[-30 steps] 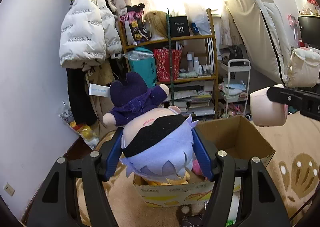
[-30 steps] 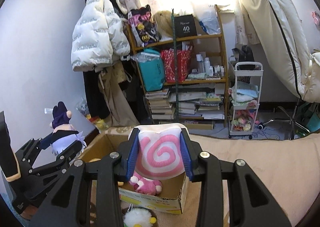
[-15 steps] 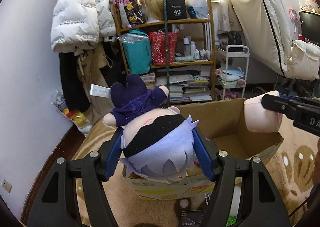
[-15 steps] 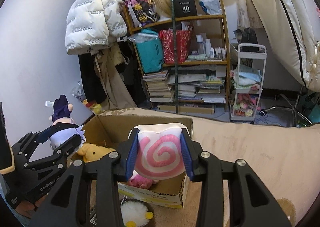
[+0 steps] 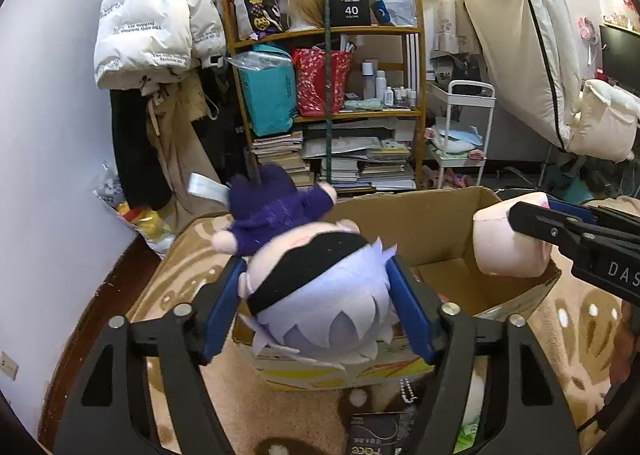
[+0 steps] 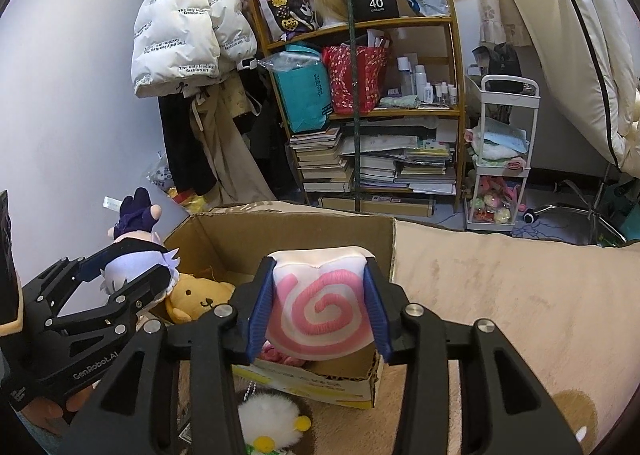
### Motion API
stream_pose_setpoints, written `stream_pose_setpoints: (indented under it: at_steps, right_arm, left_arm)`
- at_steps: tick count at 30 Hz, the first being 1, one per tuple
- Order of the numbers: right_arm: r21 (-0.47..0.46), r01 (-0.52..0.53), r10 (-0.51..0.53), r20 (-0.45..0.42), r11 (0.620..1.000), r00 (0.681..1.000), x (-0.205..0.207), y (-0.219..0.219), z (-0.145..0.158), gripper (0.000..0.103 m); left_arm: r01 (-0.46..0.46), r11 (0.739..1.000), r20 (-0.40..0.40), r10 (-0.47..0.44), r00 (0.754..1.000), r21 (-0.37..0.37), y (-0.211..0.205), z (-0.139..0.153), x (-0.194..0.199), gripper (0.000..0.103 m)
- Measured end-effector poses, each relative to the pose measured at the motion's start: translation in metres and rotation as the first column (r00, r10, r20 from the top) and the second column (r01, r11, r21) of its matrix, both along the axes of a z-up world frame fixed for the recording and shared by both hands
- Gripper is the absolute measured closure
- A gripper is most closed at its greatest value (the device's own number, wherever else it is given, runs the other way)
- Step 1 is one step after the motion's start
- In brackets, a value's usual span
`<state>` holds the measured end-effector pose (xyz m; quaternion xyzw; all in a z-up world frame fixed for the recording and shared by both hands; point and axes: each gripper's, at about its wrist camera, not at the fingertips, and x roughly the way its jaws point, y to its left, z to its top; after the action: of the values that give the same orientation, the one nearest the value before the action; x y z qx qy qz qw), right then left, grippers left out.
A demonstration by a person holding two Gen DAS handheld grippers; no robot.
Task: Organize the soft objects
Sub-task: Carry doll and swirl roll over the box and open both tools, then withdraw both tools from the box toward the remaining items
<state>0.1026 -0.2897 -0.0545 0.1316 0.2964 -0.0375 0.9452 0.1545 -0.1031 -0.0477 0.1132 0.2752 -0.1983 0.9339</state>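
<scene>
Cardboard box, yellow bear plush & pink plush inside

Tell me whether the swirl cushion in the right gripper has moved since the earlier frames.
Yes. The swirl cushion has come down toward the cardboard box: earlier it covered the box's far wall, now that wall's rim shows above it.

A beige patterned carpet fills the lower frame; directly on it sit an open cardboard box and a white fluffy toy just below it
</scene>
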Motion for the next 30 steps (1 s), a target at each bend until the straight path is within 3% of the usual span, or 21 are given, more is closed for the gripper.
stream_pose_setpoints:
  at_steps: [15,18,20,24,26,30]
  right_arm:
    - [0.032,-0.005,0.007,-0.044,0.999,0.999,-0.003,-0.001,-0.003,0.046]
    - [0.055,-0.021,0.024,-0.043,0.998,0.999,-0.006,-0.002,0.003,0.037]
    - [0.05,-0.022,0.024,-0.036,0.999,0.999,-0.009,-0.001,0.008,0.027]
    - [0.04,-0.006,0.007,-0.023,0.999,1.0,-0.019,0.0,0.016,0.022]
    - [0.043,0.005,-0.004,-0.02,0.999,1.0,-0.025,0.0,0.019,0.016]
    - [0.032,0.012,-0.012,-0.019,0.999,1.0,-0.035,0.001,0.026,0.014]
  left_arm:
    - [-0.089,0.996,-0.005,0.089,0.996,0.007,0.018,0.007,0.003,0.011]
    - [-0.087,0.996,0.003,0.087,0.996,-0.019,0.024,0.014,-0.004,0.005]
    - [-0.076,0.997,0.013,0.076,0.997,-0.031,0.026,0.019,-0.012,0.003]
    - [-0.084,0.996,0.034,0.084,0.996,-0.004,0.027,0.026,-0.024,0.002]
    - [-0.104,0.995,0.016,0.104,0.994,-0.006,0.033,0.027,-0.028,0.002]
    - [-0.133,0.991,-0.017,0.133,0.991,0.0,0.045,0.027,-0.033,0.002]
